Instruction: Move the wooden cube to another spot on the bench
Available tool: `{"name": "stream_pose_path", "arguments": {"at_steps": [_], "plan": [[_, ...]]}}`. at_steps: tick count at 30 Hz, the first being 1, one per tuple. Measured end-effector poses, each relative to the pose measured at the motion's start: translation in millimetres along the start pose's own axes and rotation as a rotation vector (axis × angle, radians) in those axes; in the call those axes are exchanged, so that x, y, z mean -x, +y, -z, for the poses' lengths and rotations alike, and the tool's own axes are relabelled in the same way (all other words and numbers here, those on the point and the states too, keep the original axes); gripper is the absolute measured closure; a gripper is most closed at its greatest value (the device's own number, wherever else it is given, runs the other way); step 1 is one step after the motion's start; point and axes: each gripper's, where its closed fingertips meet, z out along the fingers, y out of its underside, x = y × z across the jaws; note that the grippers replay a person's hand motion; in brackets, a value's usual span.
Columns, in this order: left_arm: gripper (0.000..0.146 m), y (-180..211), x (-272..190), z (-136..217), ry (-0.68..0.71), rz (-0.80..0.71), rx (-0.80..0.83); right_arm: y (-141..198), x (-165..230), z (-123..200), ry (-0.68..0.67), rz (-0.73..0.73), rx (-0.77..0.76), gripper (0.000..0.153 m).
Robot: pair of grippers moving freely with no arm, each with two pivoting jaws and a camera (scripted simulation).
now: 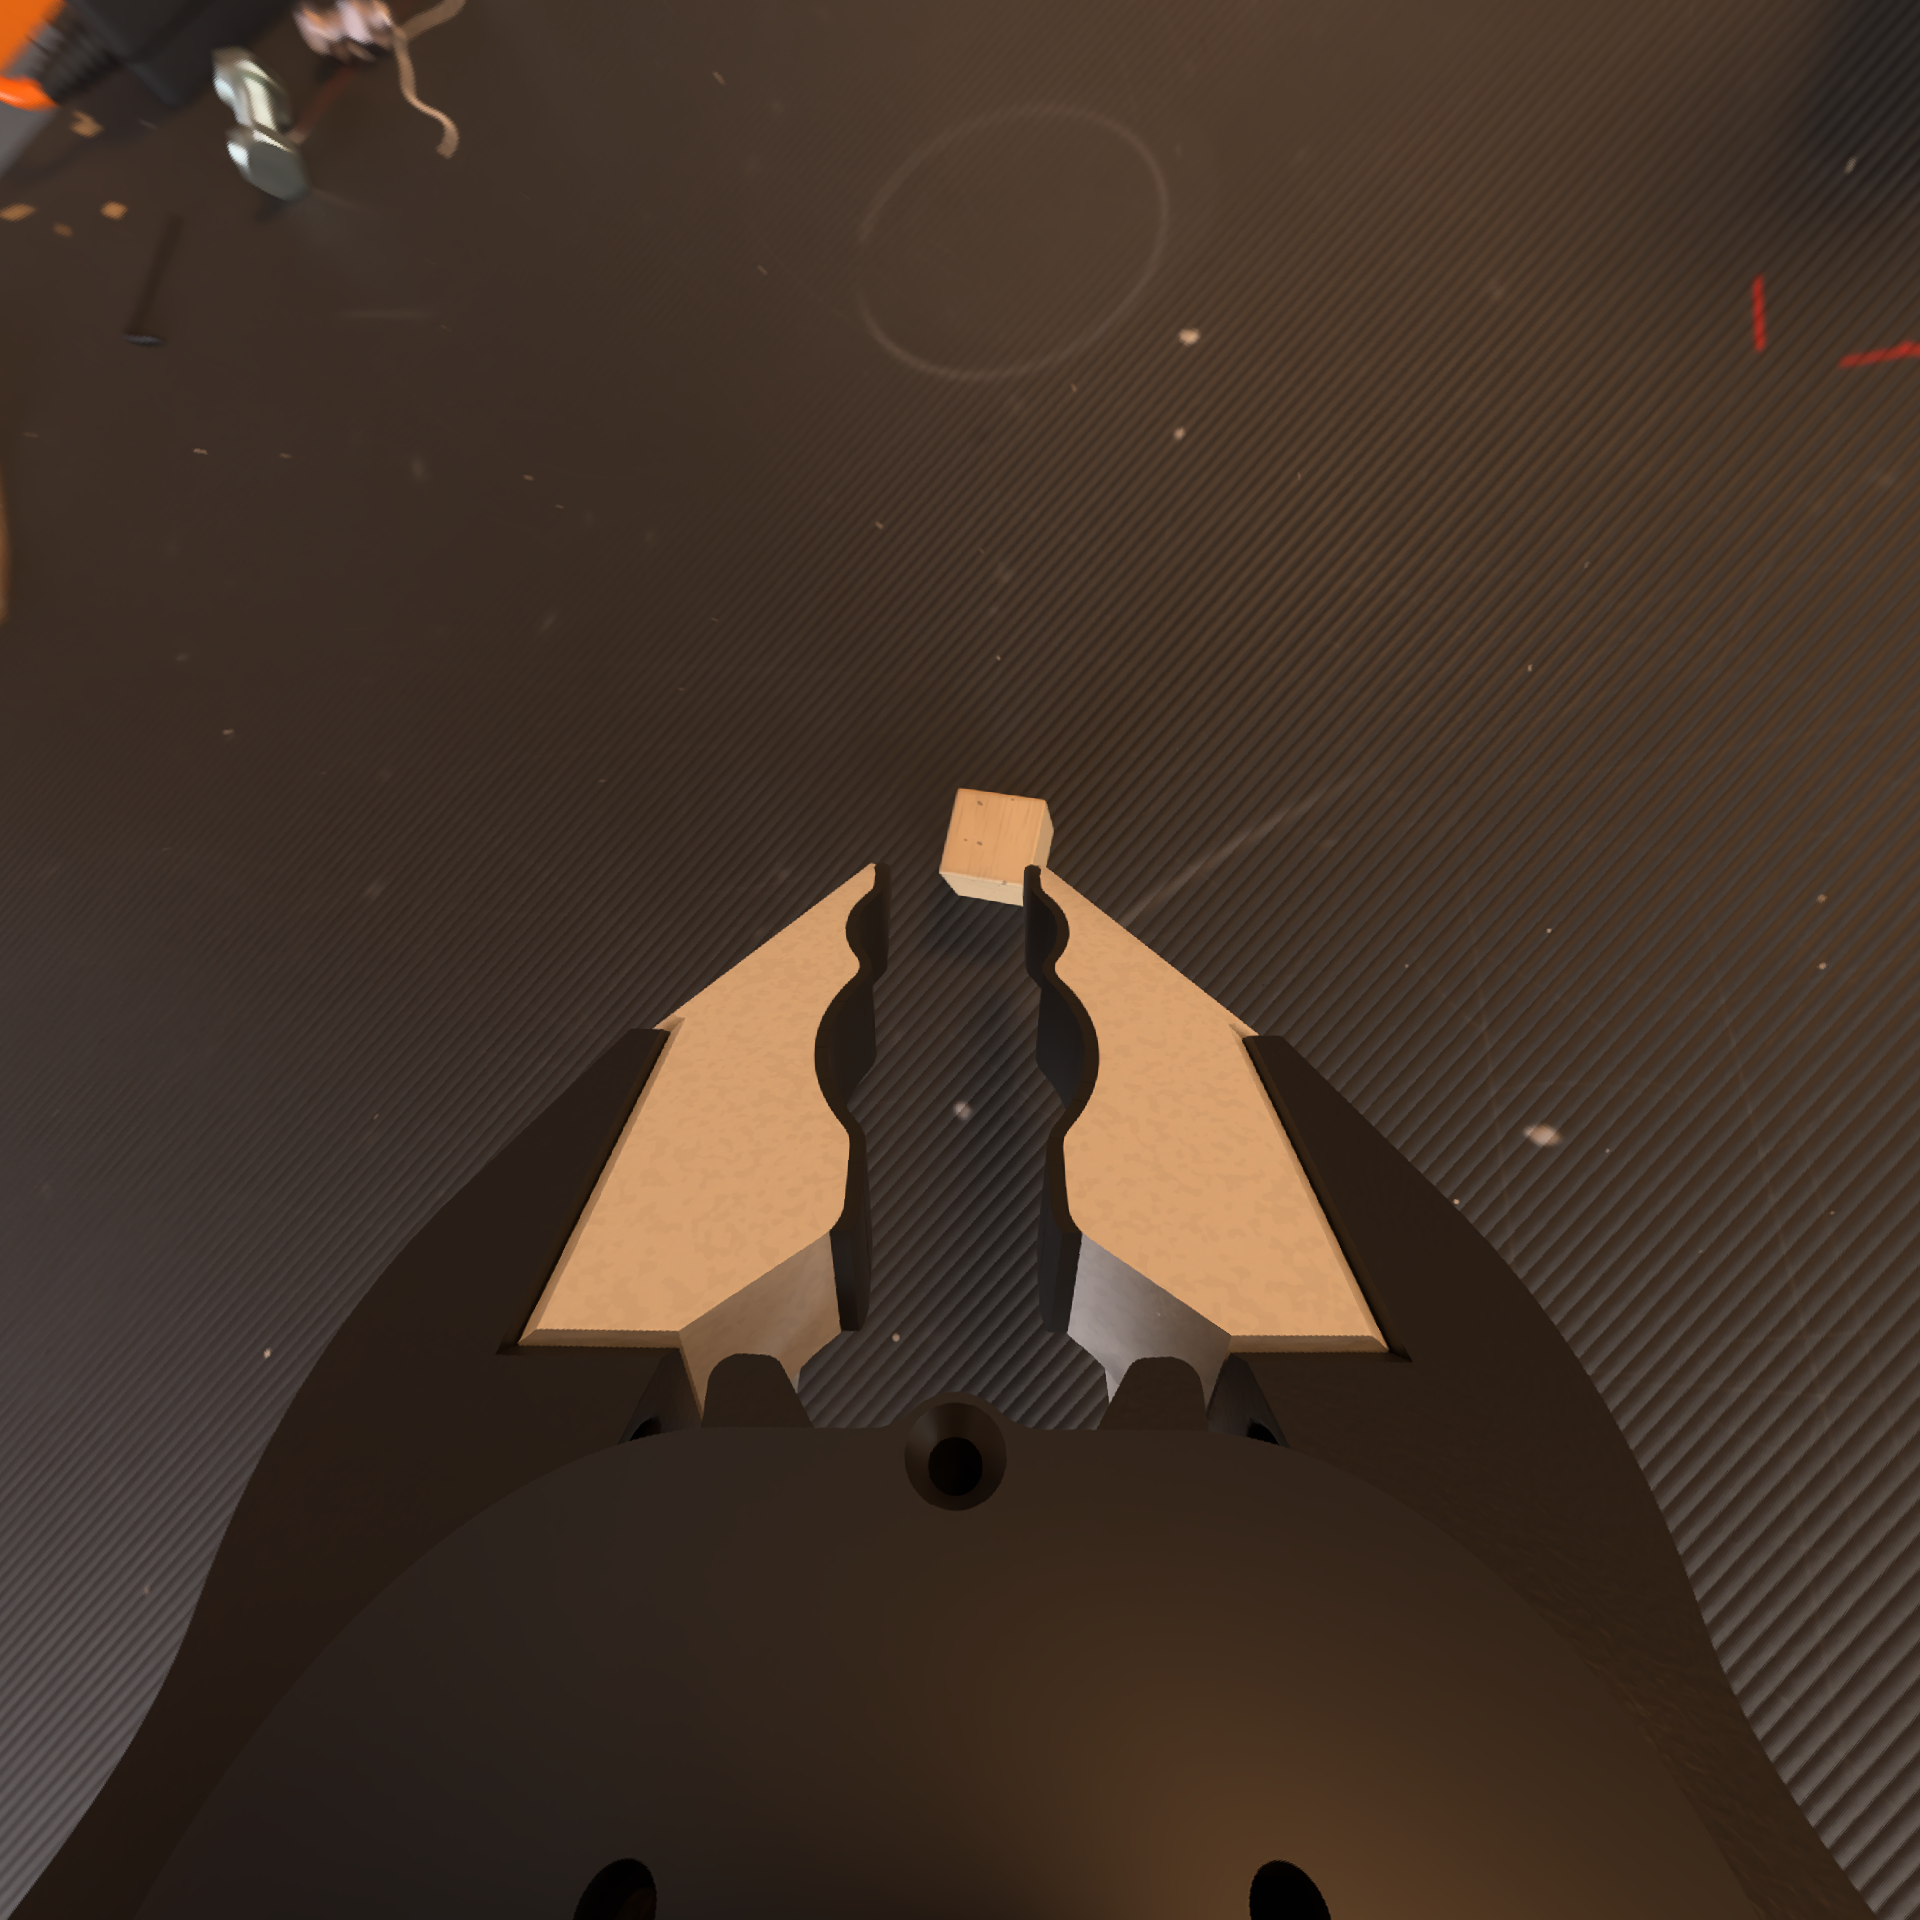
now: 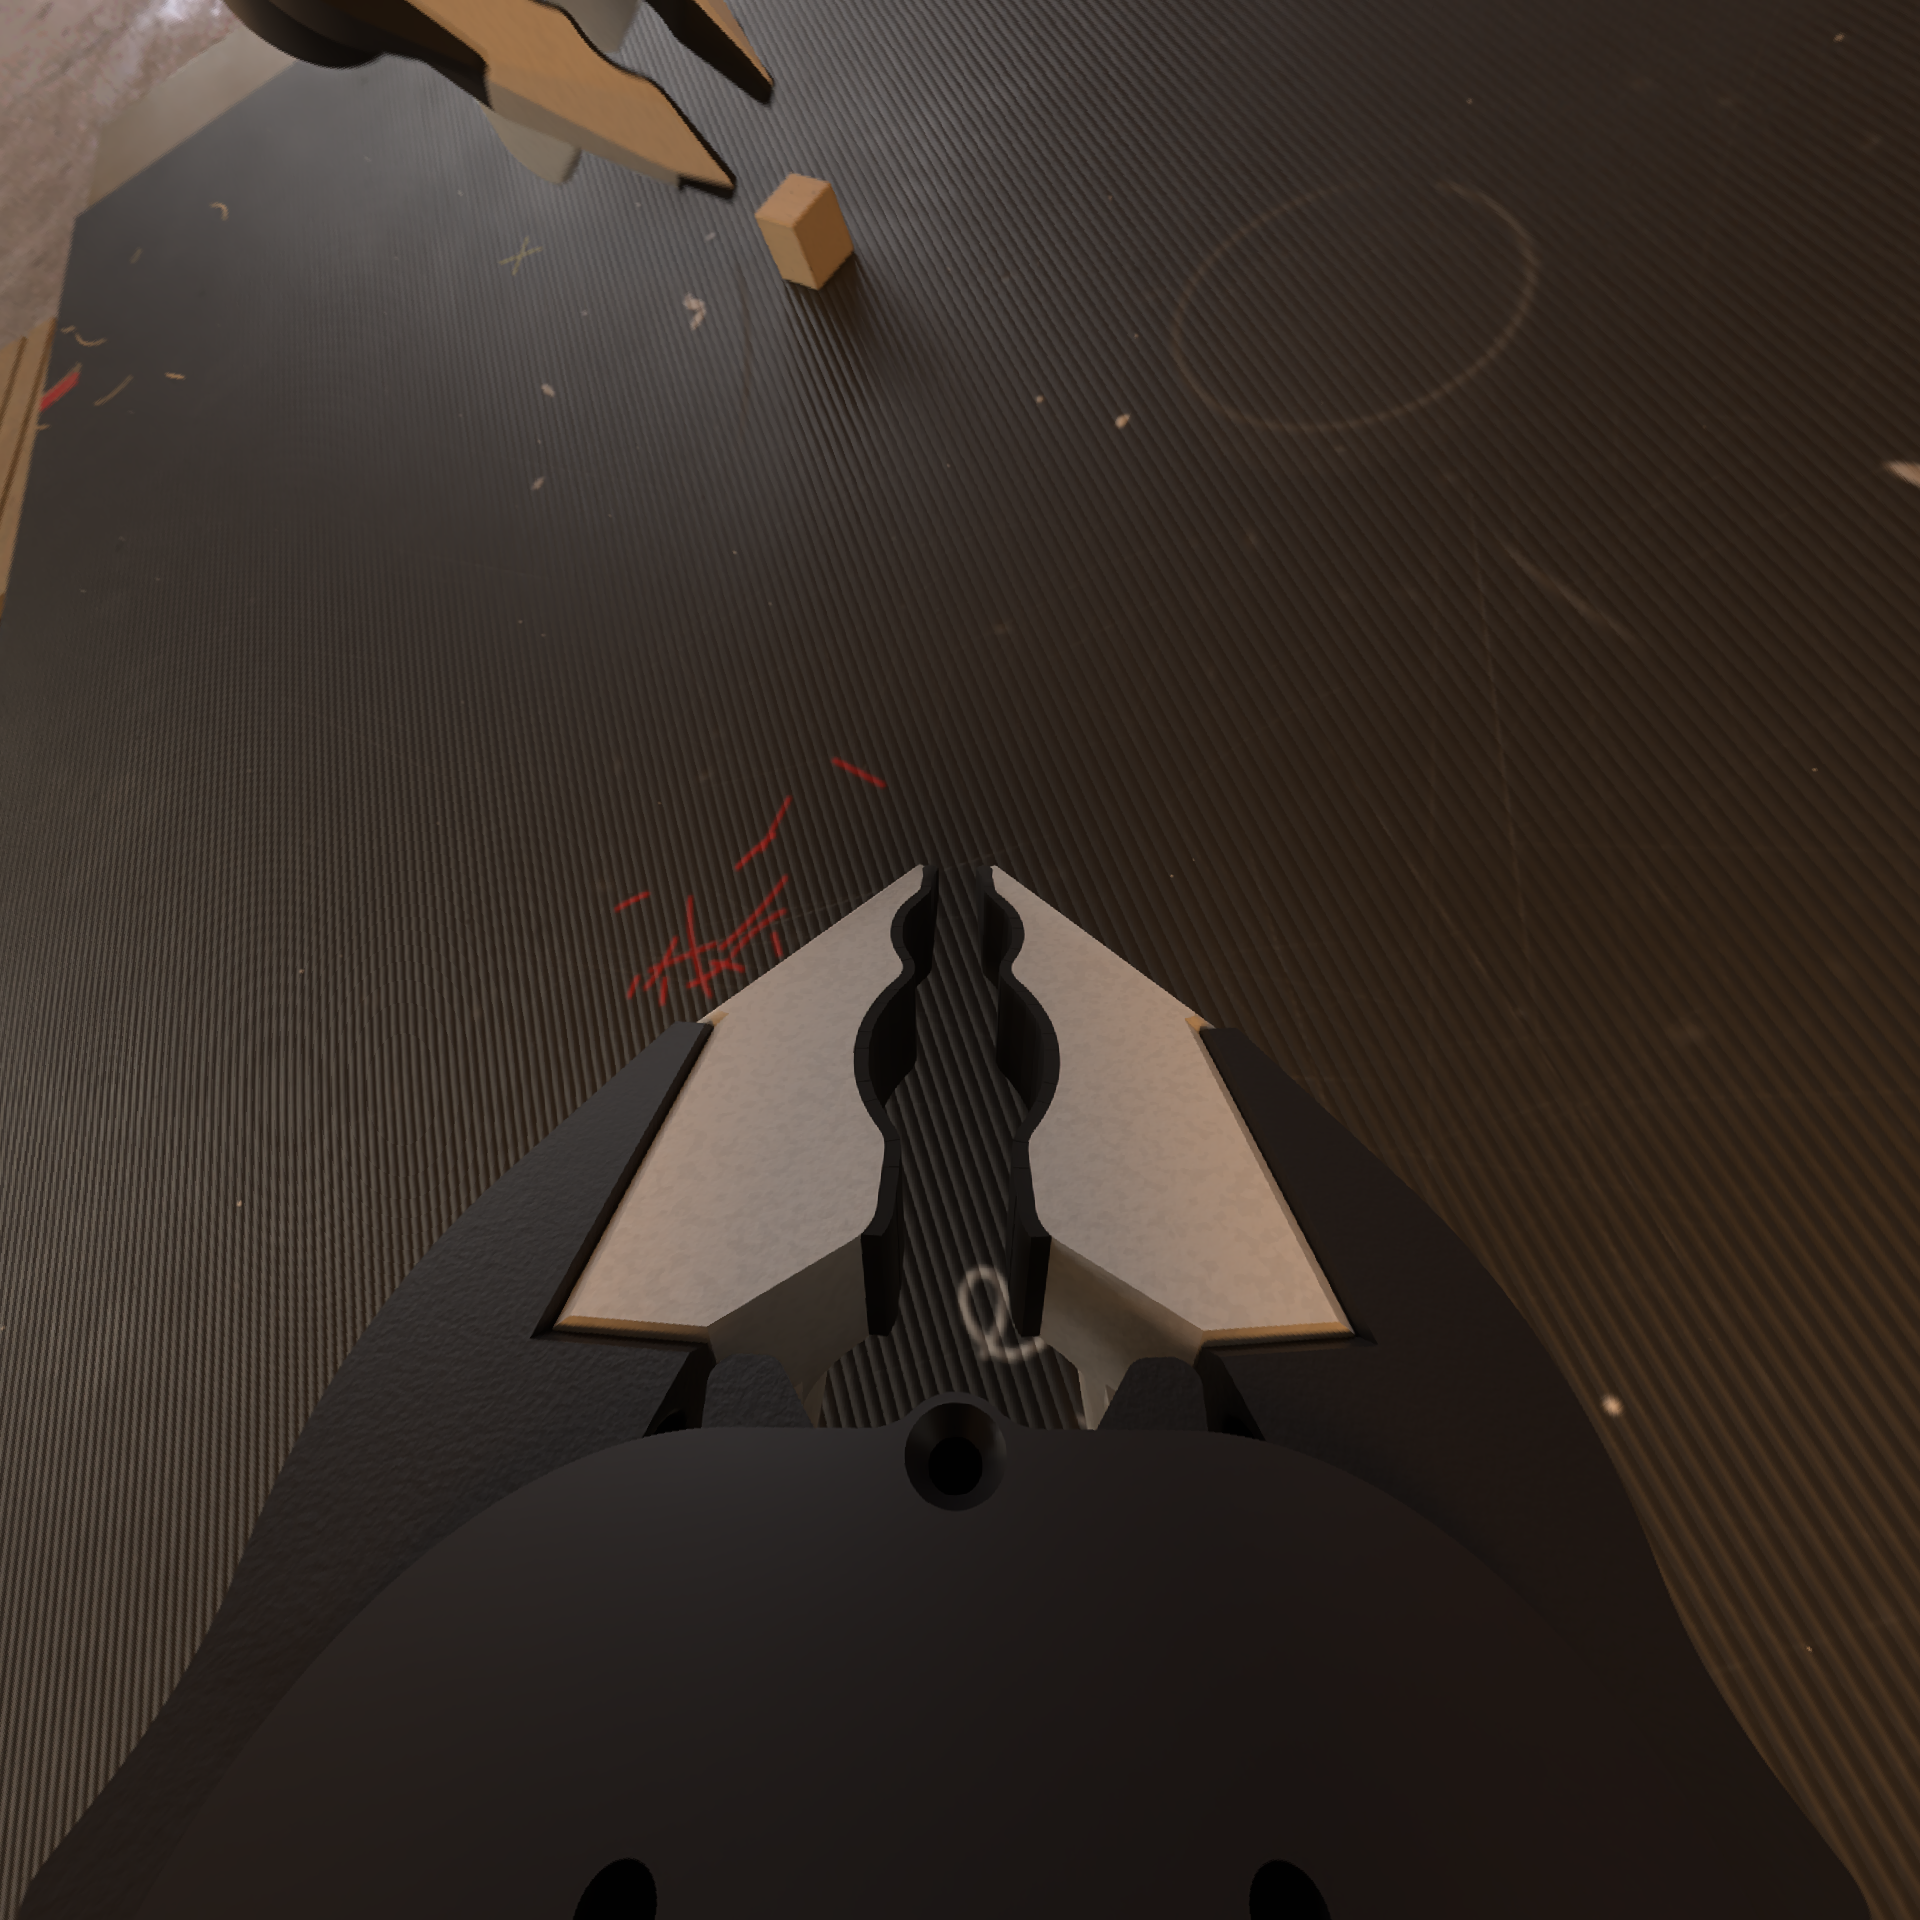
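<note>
— On the dark ribbed surface (image 1: 1455, 727), just past the left gripper (image 1: 954, 871): wooden cube (image 1: 995, 844), resting flat, one corner turned toward the camera. Nothing resembling a container in either view; cube out loose on the mat.

— Same from the right wrist view: cube (image 2: 803, 229) far ahead at upper left, sitting on the surface (image 2: 1351, 727), with the left gripper (image 2: 748, 140) coming in from the top edge, tips just beside the cube but apart from it.

— Anything only the left wrist view catches?

— At far upper left, a metal bolt (image 1: 260, 130), a curl of string (image 1: 421, 94) and part of an orange-and-black tool (image 1: 42, 52). Also a faint chalky ring (image 1: 1013, 244) beyond the cube, and short red marks (image 1: 1761, 312) toward the right edge.

— Only in the right wrist view: a cluster of red scratch marks (image 2: 717, 935) just left of the right gripper (image 2: 957, 871), a pale looped scribble (image 2: 992, 1314) between its fingers, scattered wood shavings (image 2: 693, 310) and the mat's left border. Faint ring (image 2: 1351, 307) visible there too.

— Jaws?

— Left: parted moderately, empty, gap aimed at the cube, cube just beyond the tips. Contact with the right-hand tip not possible to tell from the left wrist view; clear of it in the other.

— Right: drawn nearly together, only a narrow slit at the tips, gripping nothing, well apart from the cube.
</note>
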Motion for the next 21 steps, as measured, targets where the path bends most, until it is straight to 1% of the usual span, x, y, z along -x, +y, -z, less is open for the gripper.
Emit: {"name": "stream_pose_path", "arguments": {"at_steps": [4, 7, 10, 11, 12, 15, 18, 21], "plan": [[0.116, 4.1, -3.7, -11.9, 0.060, -0.056, 0.049, -0.8, 3.2, 0.0, -0.023, -0.006, -0.004, 0.146], [0.116, 7.6, -1.2, -18.0, 0.082, -0.099, 0.073, 0.5, 4.3, -0.8, -0.029, -0.006, 0.003, 0.147], [0.116, 4.4, -4.7, -23.3, 0.133, -0.113, 0.060, 1.1, 6.0, -1.6, -0.038, -0.004, 0.007, 0.147], [0.118, 3.7, -6.2, -24.5, 0.147, -0.122, 0.061, 1.3, 6.5, -1.9, -0.042, -0.004, 0.009, 0.147], [0.124, 3.6, -7.1, -24.9, 0.156, -0.135, 0.067, 1.5, 7.1, -2.2, -0.045, -0.004, 0.010, 0.147], [0.125, 4.7, -6.3, -23.5, 0.135, -0.185, 0.092, 2.4, 7.0, -2.2, -0.048, -0.005, 0.013, 0.147], [0.125, 5.9, -4.9, -20.5, 0.117, -0.189, 0.102, 1.5, 6.5, -1.1, -0.049, -0.010, 0.008, 0.147], [0.125, -7.3, -0.6, -6.3, 0.073, -0.163, 0.045, -1.8, 7.6, 0.7, -0.058, -0.014, -0.011, 0.148]]}}
